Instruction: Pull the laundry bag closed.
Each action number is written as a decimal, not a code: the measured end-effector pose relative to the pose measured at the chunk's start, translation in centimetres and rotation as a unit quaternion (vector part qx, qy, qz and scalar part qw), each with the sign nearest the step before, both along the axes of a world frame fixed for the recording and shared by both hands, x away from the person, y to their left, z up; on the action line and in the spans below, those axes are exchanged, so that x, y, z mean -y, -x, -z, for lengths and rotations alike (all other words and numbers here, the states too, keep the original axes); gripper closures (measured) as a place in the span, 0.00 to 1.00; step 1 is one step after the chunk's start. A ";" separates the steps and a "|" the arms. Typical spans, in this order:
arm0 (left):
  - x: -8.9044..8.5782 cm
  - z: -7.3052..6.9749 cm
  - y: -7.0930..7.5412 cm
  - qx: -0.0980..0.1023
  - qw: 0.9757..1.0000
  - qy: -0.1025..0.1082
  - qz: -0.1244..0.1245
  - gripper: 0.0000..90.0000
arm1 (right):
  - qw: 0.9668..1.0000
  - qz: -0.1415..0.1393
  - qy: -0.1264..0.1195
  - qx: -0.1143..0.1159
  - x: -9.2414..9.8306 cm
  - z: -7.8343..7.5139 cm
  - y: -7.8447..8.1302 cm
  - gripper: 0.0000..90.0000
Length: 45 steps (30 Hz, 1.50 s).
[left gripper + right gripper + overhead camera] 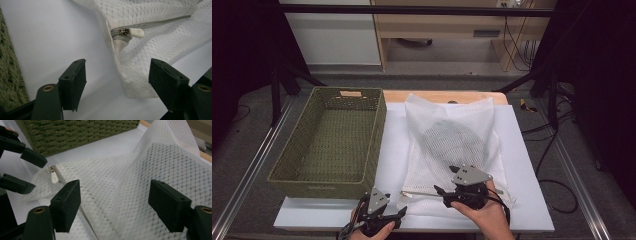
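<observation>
A white mesh zip bag (452, 120) lies on the white tabletop (532, 200) with a dark rounded item (453, 142) inside it. Its zipper runs along the near edge, and the white zipper pull (136, 32) sits at the near-left corner. My left gripper (403, 213) is at the table's front edge, pointing right at that corner. It is open, and the bag's corner (135, 85) lies loose ahead between its jaws. My right gripper (441, 196) is open over the bag's near edge, pointing left. In the right gripper view the mesh (130, 170) rises ahead and the zipper pull (53, 178) shows at left.
An empty green woven basket (379, 130) stands left of the bag, close to the left gripper. Table frame rails run along both sides, with cables on the floor at right. A wooden strip (437, 95) edges the table's far side.
</observation>
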State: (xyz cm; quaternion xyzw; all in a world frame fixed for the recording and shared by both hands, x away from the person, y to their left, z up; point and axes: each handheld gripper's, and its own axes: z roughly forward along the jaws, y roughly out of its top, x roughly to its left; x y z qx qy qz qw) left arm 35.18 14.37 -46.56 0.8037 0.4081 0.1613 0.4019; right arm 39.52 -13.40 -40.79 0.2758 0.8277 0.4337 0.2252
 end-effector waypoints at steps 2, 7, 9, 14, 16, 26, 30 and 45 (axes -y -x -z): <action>-0.1 0.0 -0.1 -0.004 1.000 0.002 0.004 0.36 | 1.000 -0.007 -0.001 0.000 -0.4 -0.2 -0.1 0.33; -0.1 0.1 -0.4 -0.006 1.000 0.012 0.010 0.43 | 1.000 -0.022 0.005 0.007 -1.5 -0.3 -0.1 0.39; -0.2 0.1 -0.6 -0.005 1.000 0.010 0.009 0.45 | 1.000 -0.027 0.007 0.008 -1.9 -0.3 0.0 0.41; -0.1 0.1 -1.0 -0.007 1.000 0.007 0.012 0.50 | 0.999 -0.040 0.013 0.014 -3.1 -0.5 0.3 0.42; -0.1 0.2 -1.1 -0.008 1.000 0.012 0.012 0.52 | 0.999 -0.043 0.016 0.018 -3.5 -0.6 0.5 0.42; 0.0 0.2 -1.3 -0.004 1.000 0.013 0.013 0.59 | 0.998 -0.051 0.030 0.028 -4.8 -0.6 0.7 0.35; 0.0 0.2 -1.4 -0.004 1.000 0.015 0.015 0.64 | 0.998 -0.043 0.041 0.032 -5.3 -0.4 0.8 0.36; 0.3 0.2 -2.2 0.000 0.999 0.029 0.026 0.87 | 0.995 -0.073 0.061 0.021 -6.5 0.9 1.5 0.56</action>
